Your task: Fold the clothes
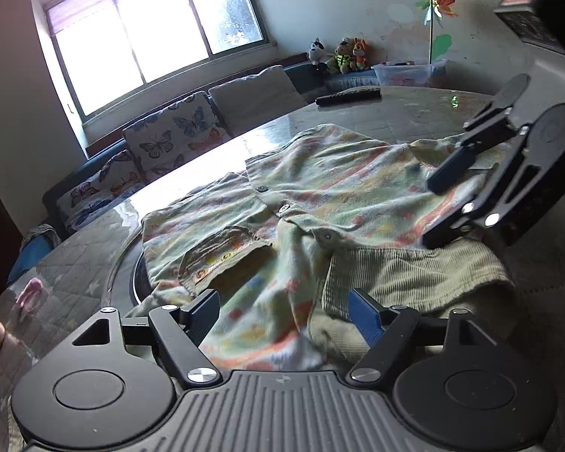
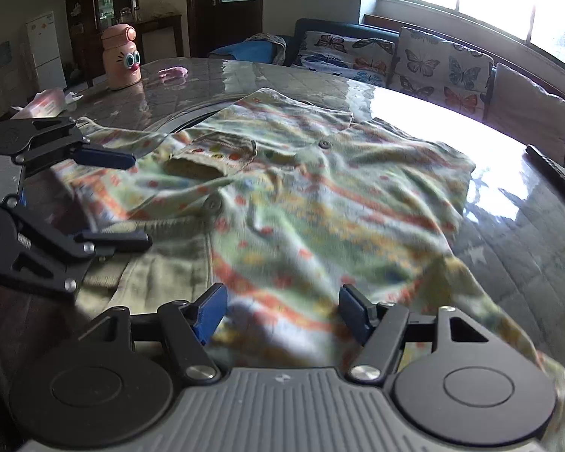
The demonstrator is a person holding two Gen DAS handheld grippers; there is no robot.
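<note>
Patterned shirt (image 1: pixel 320 188) spread on glossy round table (image 1: pixel 414 113). Left gripper (image 1: pixel 286 314) and right gripper (image 2: pixel 282 310) both spread wide over cloth, gripping nothing. Only left view: remote (image 1: pixel 348 96), plush toys (image 1: pixel 342 54). Only right view: pink bottle (image 2: pixel 120 56).

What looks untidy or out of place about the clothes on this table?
The patterned shirt lies rumpled, not flat: its front is creased and its chest pocket gapes open. A ribbed green garment is bunched partly under the shirt's near edge. Both hand-held grippers, left and right, are open just above the cloth.
</note>
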